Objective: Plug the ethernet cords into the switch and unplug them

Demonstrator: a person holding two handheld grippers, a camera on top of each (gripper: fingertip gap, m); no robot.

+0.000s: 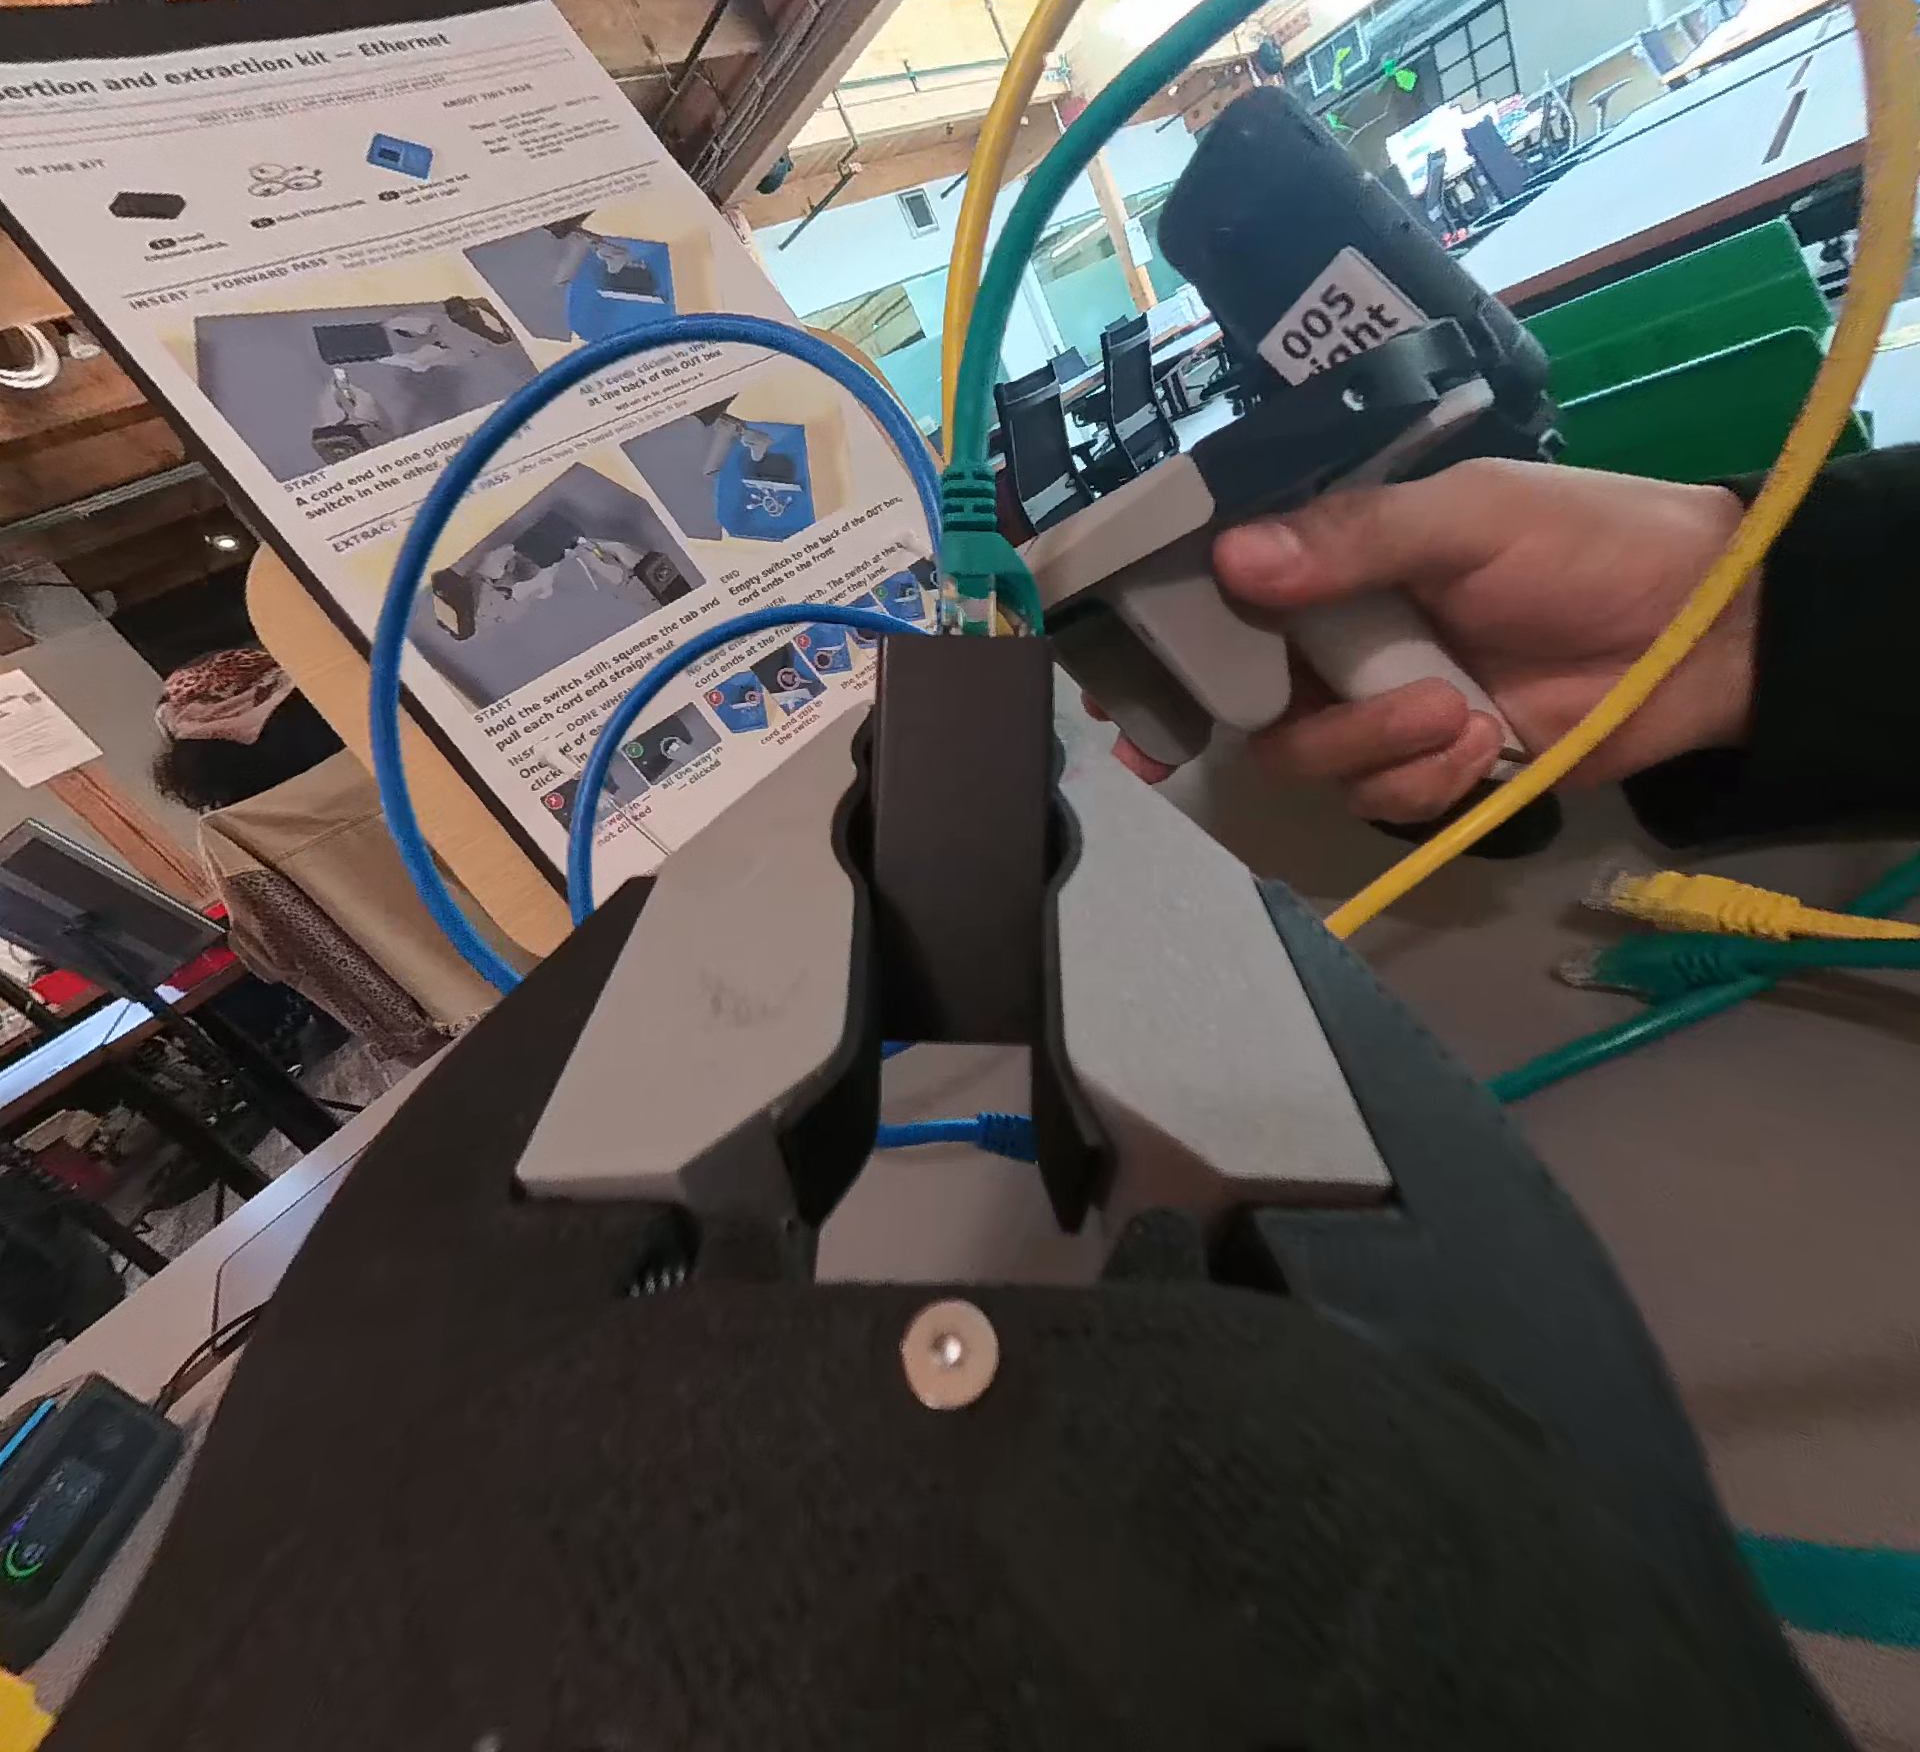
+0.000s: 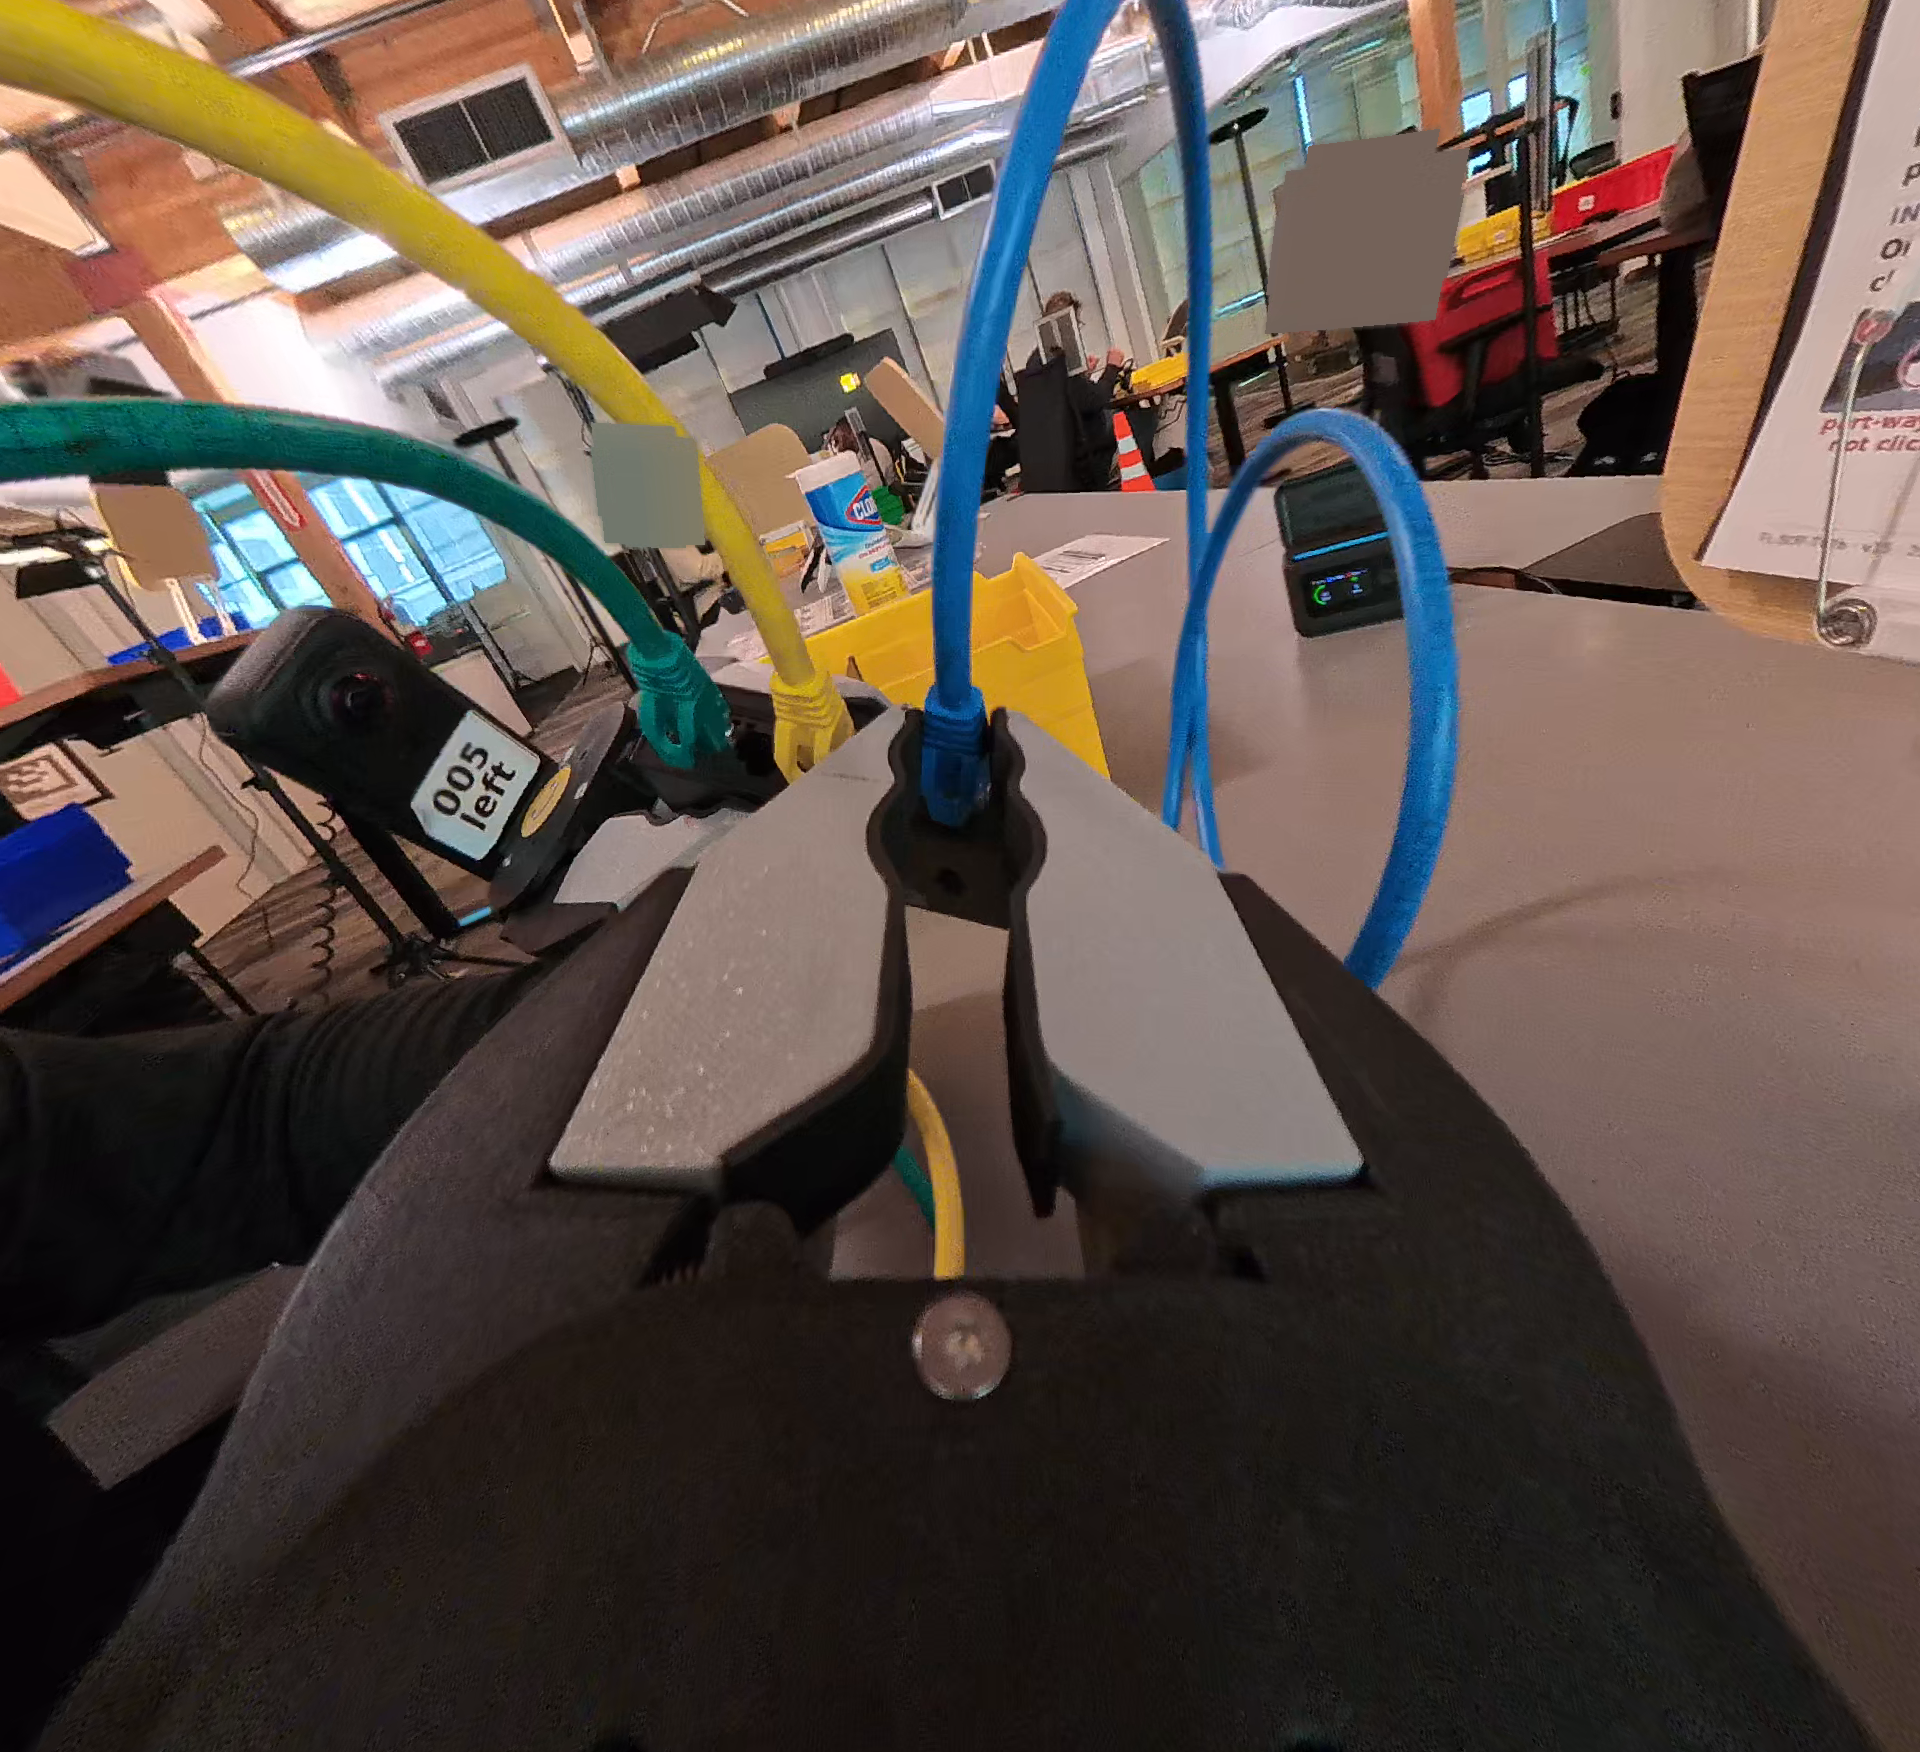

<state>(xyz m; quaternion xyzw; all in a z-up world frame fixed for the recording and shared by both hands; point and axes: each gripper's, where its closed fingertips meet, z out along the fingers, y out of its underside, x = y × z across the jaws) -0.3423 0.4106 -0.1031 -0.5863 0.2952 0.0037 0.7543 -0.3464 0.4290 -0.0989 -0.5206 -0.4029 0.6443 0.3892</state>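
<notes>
Above a grey table (image 2: 1662,871), the left gripper (image 1: 961,767) pinches a black switch (image 1: 961,829) end-on, while the right gripper (image 2: 951,798) is closed on the plug of a blue cord (image 2: 1039,300), which loops up and right. Only the right wrist view shows that grip; beside it the green cord (image 2: 670,694) and yellow cord (image 2: 805,715) appear plugged into the switch, though the ports are hidden. The left wrist view alone shows a hand (image 1: 1507,622) holding the right gripper, loose yellow and green plugs lying on the table at right, and a printed instruction sheet (image 1: 364,300) at far left. Each gripper's camera carries a white label. Farther off stand a yellow bin (image 2: 997,642), a wipes canister (image 2: 852,539) and a small black device with a lit screen (image 2: 1340,559).
</notes>
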